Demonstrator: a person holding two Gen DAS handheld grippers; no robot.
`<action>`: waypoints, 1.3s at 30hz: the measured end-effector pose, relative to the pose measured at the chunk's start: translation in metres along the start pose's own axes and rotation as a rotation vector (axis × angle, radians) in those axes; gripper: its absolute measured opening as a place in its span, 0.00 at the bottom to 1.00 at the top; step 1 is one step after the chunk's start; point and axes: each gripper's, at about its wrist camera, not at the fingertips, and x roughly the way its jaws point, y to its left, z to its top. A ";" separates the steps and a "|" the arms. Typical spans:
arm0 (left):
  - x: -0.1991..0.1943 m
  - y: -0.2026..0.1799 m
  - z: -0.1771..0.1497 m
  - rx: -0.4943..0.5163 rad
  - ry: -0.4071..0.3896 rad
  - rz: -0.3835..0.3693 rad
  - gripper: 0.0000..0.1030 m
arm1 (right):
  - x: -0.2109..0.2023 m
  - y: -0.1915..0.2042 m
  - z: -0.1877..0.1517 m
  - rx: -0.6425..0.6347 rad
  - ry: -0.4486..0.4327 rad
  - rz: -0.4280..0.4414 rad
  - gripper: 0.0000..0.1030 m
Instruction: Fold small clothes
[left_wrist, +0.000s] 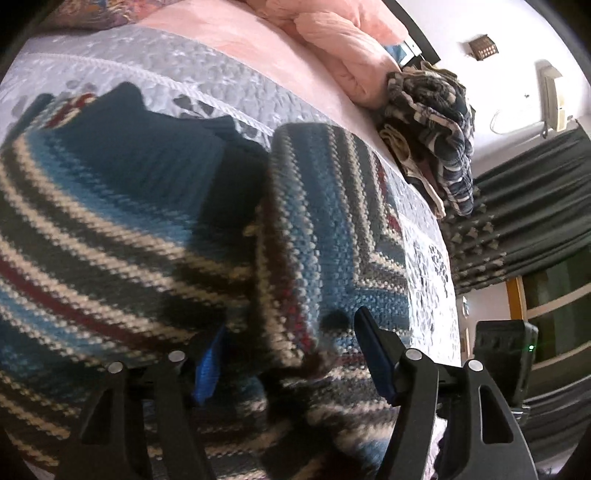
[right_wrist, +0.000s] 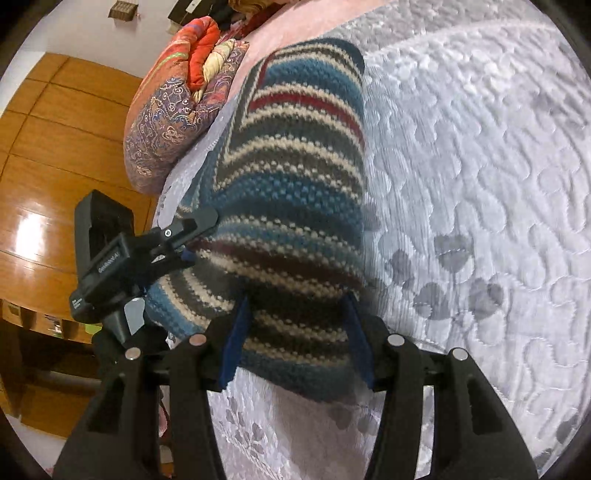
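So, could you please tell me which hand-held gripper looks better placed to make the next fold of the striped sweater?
Probably the right hand-held gripper: its open jaws straddle the striped sweater at its near end. The left hand-held gripper, also open, sits over a folded-over flap mid-garment.

Both views are fisheye, with straight lines bowed and a black vignette at the corners. The left wrist view is dim and soft: the sweater (left_wrist: 129, 229) at left is smeared by blur, while its knit at centre reads sharper. Daylight glows on the wall (left_wrist: 517, 92) at upper right. The right wrist view is brighter and cooler; the quilt (right_wrist: 480, 166) at right is nearly washed out. Glare shines on the wardrobe (right_wrist: 33, 225) at left. A soft shadow edges the sweater there.
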 end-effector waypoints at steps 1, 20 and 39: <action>0.001 -0.002 0.000 0.001 0.005 0.000 0.57 | 0.003 0.001 0.000 0.000 0.000 0.001 0.49; -0.085 -0.013 0.004 0.057 -0.240 -0.039 0.24 | -0.031 0.016 -0.004 -0.012 -0.075 0.055 0.50; -0.165 0.133 0.016 -0.062 -0.278 0.064 0.24 | 0.047 0.092 -0.012 -0.121 0.082 0.057 0.54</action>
